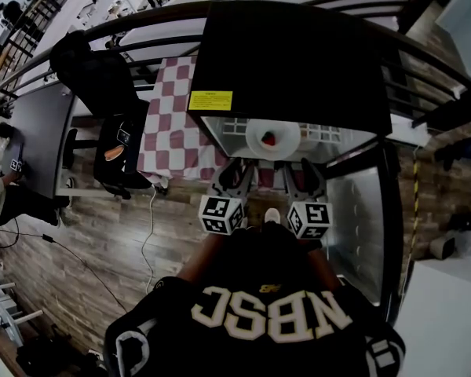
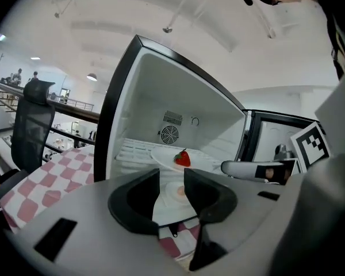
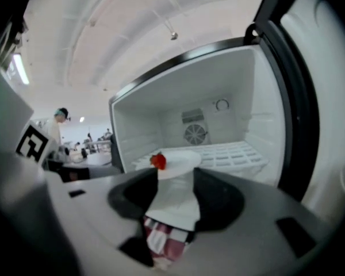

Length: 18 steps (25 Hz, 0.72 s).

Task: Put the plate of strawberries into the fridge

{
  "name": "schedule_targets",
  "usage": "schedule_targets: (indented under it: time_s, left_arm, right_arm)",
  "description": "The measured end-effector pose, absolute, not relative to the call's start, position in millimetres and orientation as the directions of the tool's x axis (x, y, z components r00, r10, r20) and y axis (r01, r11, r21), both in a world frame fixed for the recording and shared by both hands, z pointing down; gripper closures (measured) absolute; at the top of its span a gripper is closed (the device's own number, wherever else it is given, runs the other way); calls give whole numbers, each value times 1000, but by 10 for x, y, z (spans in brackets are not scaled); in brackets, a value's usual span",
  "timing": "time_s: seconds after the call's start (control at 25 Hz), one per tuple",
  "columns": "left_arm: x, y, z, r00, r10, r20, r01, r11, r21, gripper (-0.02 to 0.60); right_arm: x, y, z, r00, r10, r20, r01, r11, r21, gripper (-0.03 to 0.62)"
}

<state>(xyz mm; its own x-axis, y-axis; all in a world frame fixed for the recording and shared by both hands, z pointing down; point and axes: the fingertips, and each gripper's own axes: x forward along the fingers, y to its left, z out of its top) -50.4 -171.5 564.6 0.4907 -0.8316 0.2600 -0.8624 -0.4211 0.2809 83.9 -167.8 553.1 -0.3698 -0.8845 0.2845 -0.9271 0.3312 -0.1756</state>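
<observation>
A white plate (image 1: 287, 137) carrying one red strawberry (image 1: 269, 139) rests on the white wire shelf inside the open fridge (image 1: 298, 61). Both grippers hover just outside the fridge mouth, side by side, clear of the plate. My left gripper (image 1: 237, 170) is open with nothing between its jaws; in its own view the left gripper (image 2: 171, 190) frames the plate (image 2: 161, 157) and strawberry (image 2: 182, 158) ahead. My right gripper (image 1: 302, 171) is open and empty too. In the right gripper view, the right gripper (image 3: 175, 193) points at the plate (image 3: 183, 160) and strawberry (image 3: 158, 161).
The fridge door (image 1: 361, 210) stands swung open on the right. A red-and-white checkered tablecloth (image 1: 173, 124) lies left of the fridge and below the jaws. A black office chair (image 1: 102, 77) stands further left. A metal railing runs behind.
</observation>
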Motion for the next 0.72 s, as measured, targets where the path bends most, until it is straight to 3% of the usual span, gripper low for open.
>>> schedule_targets:
  time_s: [0.72]
  left_arm:
    - [-310,-1787,5702,543,-789,286,-838,-486,250,525]
  right_arm:
    - [623,-1702,5653,-394,-852,345,-917,386,-95,497]
